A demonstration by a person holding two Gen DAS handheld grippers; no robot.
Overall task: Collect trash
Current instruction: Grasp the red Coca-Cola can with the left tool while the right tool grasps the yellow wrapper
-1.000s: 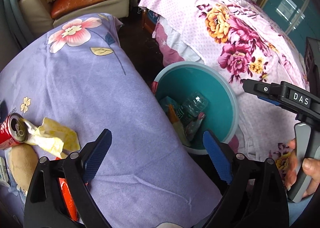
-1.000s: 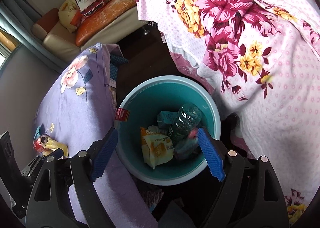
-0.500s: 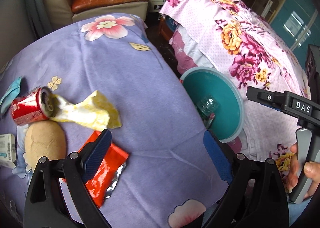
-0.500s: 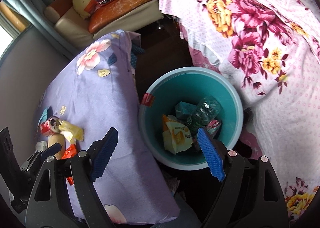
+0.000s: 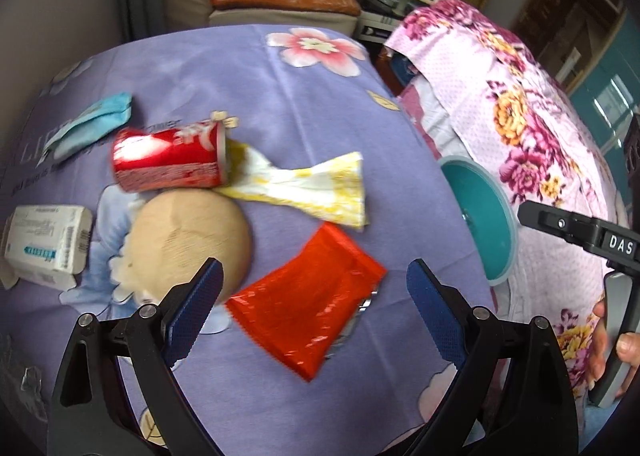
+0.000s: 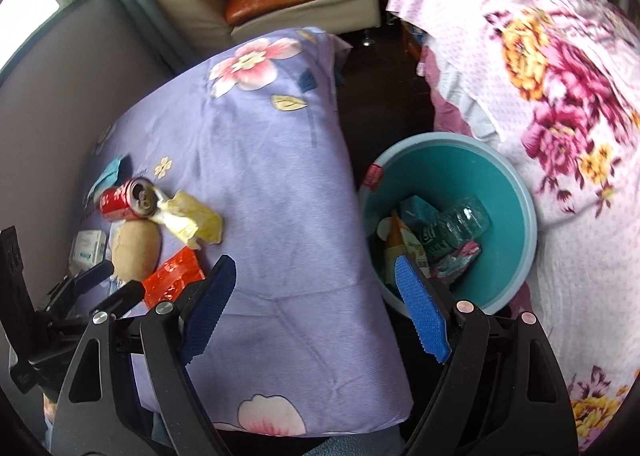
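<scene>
In the left wrist view the left gripper (image 5: 312, 288) stands wide apart and holds nothing. Between its fingers in the lower middle lies a shiny red foil wrapper (image 5: 308, 306), flat on the purple cloth (image 5: 320, 116). The red can (image 5: 170, 160) lies on its side at the centre left, long axis left to right, its top end toward the right.

In the right wrist view the right gripper (image 6: 316, 308) is also wide and holds nothing. The round teal bucket (image 6: 516, 256) at the right holds a clear plastic bottle (image 6: 456, 226) and packets.
</scene>
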